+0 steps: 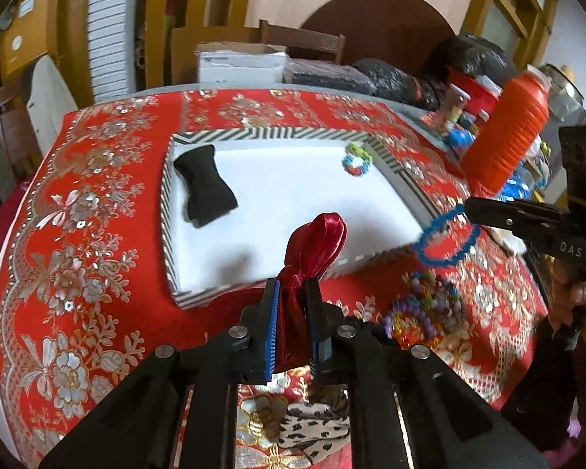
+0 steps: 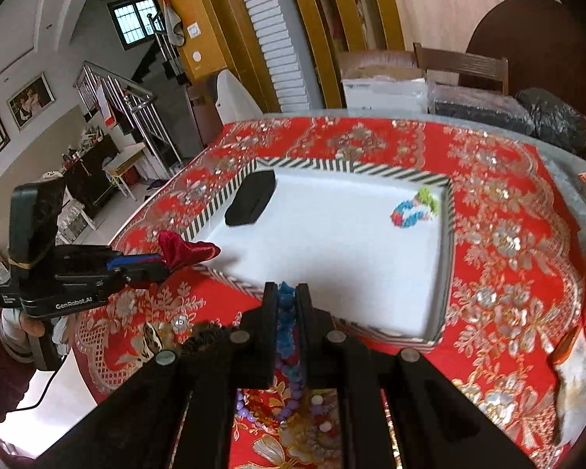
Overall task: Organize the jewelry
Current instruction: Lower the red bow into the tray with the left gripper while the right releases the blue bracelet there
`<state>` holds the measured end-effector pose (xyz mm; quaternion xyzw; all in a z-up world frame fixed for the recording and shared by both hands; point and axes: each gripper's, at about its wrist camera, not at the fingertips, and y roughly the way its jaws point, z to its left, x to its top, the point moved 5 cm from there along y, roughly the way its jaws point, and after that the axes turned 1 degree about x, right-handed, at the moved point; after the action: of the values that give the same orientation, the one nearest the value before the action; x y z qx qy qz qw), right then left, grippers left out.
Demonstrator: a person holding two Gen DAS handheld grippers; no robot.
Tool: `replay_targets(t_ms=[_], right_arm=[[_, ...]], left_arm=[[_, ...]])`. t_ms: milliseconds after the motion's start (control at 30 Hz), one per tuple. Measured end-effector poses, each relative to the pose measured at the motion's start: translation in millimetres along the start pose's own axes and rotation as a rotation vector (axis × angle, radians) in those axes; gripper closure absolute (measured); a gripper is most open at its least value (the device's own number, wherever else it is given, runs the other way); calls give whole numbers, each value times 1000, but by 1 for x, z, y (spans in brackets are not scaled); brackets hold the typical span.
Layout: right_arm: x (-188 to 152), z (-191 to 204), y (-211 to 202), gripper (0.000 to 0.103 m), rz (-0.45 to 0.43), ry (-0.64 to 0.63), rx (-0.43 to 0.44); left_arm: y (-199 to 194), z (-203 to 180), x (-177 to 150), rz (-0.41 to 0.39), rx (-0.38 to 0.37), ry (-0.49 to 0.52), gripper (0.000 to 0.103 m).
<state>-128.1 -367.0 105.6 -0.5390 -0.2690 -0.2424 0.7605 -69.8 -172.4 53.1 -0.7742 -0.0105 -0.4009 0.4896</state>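
Up above the red embroidered tablecloth [image 1: 97, 203], both tools at work. Left gripper [image 1: 293, 312] clamped tight on a dark red satin scrunchie [image 1: 316, 242], blue pads [image 1: 272, 328] pinching its knotted middle, the puffed loop standing out past the fingertips over the near edge of the striped tray [image 1: 254, 135]. Same gripper seen from the other camera at far left [image 2: 164, 262], held in a hand [image 2: 23, 328] with a maroon sleeve below (scrunchie [image 2: 187, 252] poking toward the tray's corner). Right gripper [image 1: 468, 211] closed on a blue beaded bracelet [image 1: 445, 240], the ring dangling off its tip beside the tray's right corner; from its own camera, fingers together [image 2: 286, 305] with blue beads [image 2: 286, 312] squeezed between.

Inside the tray, on the white lining: a black cushion [image 1: 205, 191] at the left end, a small multicoloured bracelet [image 1: 356, 160] near the far right corner. On the cloth just right of the left gripper, a heap of beaded bracelets [image 1: 426, 308], purple and pastel. Below the left gripper, a leopard-print hair tie [image 1: 312, 430]. Along the table's right edge, an orange ribbed bottle [image 1: 508, 133] amid blurred clutter.
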Motion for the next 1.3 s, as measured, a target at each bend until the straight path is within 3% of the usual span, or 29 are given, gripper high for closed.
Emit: replay_targets(t_ms=[300, 633, 1033, 1300], right_arm=[[20, -25, -5, 94, -10, 19, -60], [36, -46, 12, 94, 10, 36, -107], [33, -61, 59, 94, 101, 53, -78], [43, -109, 97, 94, 153, 11, -266]], left_arm=[[5, 17, 17, -23, 91, -60, 100], [22, 33, 26, -13, 141, -109, 100], [54, 51, 33, 34, 184, -203, 100], [76, 60, 31, 67, 231, -245, 100]])
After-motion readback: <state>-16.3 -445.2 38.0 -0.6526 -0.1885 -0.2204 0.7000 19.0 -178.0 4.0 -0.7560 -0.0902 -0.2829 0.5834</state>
